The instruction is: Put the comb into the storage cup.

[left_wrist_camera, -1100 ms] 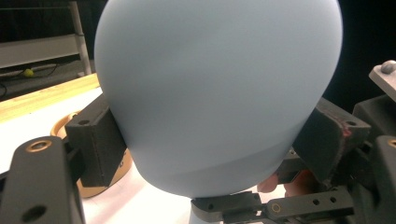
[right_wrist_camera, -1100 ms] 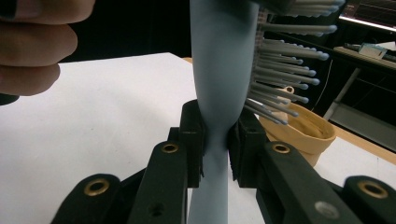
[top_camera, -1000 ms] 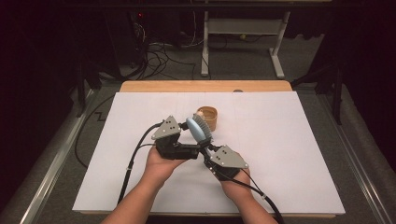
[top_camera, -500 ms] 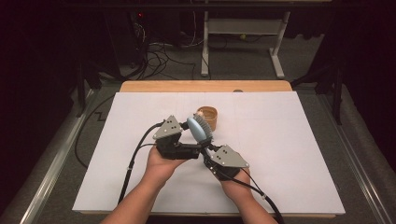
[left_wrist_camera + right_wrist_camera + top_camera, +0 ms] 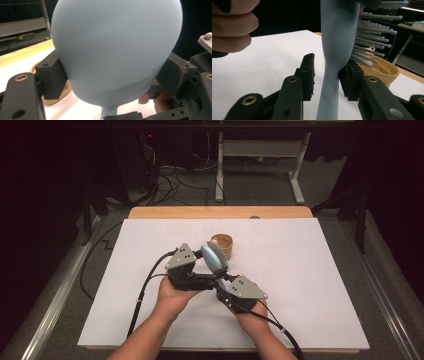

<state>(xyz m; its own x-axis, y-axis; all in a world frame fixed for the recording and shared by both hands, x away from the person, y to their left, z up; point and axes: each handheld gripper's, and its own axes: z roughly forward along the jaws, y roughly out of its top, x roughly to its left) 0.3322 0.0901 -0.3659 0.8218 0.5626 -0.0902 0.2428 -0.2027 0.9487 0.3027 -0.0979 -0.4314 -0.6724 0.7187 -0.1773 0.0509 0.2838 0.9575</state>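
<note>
Above the white table [image 5: 320, 285], near a tan cup [image 5: 223, 245], the left gripper [image 5: 200, 279] pinches the blue hairbrush [image 5: 212, 258] by its head; the right gripper [image 5: 226, 286] stands spread around the handle, not pressing.

A wooden counter [image 5: 150, 213], covered almost edge to edge by a white sheet [image 5: 310, 285], carried a small tan round container [image 5: 224, 244] standing directly on the sheet near its far middle.

No legible text or labels

A faint pale mark on the left gripper's near finger pad [image 5: 65, 86] is too small and blurred to read.
</note>
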